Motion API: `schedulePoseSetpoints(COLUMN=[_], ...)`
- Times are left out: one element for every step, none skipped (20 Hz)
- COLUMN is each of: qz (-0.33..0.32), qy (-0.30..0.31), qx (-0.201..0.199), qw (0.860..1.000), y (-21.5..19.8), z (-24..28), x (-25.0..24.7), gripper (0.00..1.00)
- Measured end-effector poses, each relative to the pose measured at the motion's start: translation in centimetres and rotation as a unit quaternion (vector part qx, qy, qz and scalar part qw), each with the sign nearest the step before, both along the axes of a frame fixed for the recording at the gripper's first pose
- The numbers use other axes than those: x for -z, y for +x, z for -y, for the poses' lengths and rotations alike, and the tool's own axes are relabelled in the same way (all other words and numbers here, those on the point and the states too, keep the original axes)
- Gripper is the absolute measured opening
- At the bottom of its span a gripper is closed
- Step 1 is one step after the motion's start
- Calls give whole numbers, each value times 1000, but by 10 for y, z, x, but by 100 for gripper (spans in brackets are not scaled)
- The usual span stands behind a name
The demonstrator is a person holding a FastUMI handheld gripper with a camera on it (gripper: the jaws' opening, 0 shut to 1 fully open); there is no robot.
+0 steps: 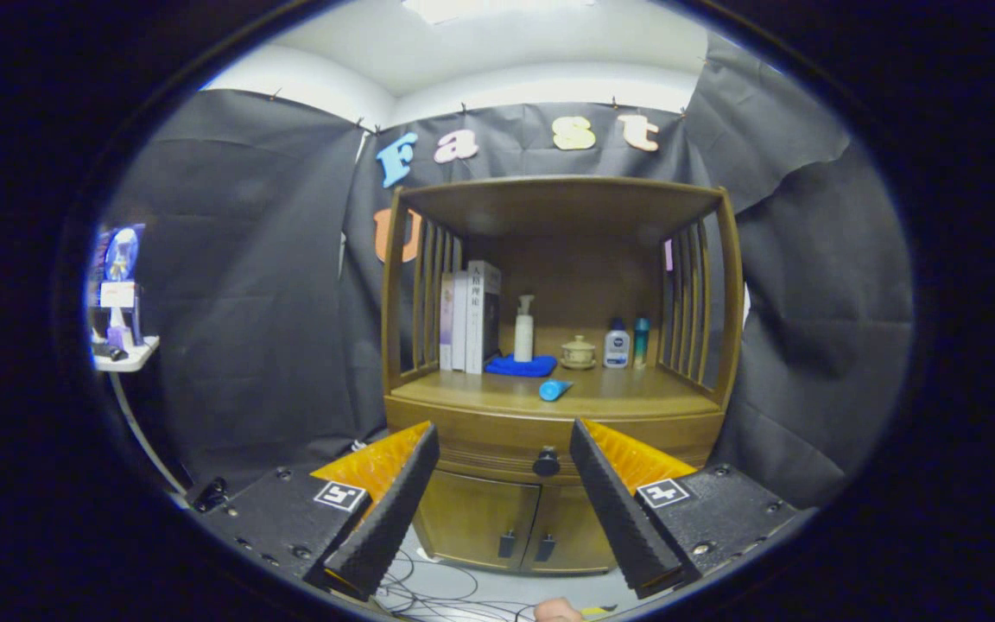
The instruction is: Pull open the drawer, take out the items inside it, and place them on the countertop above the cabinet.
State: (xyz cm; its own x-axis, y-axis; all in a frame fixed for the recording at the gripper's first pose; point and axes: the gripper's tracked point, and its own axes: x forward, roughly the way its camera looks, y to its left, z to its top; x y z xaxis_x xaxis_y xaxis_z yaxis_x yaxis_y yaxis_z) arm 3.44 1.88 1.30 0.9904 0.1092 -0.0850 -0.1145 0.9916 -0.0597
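Drawer (497, 449) shut, long axis crosswise, knob (547, 462) facing tongs (503, 441), fingers spread apart.

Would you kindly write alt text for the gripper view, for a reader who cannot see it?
The gripper has its fingers open, framing the dark drawer knob of a closed drawer in a wooden cabinet just ahead. On the countertop above stand books, bottles on a blue cloth, a small lidded pot and a blue tube.
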Motion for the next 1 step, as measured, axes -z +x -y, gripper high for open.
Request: schedulePoseSetpoints(qz=[-2], qy=[5], qx=[0], qw=[1000], y=[-4], z=[2], x=[-1], gripper=[99])
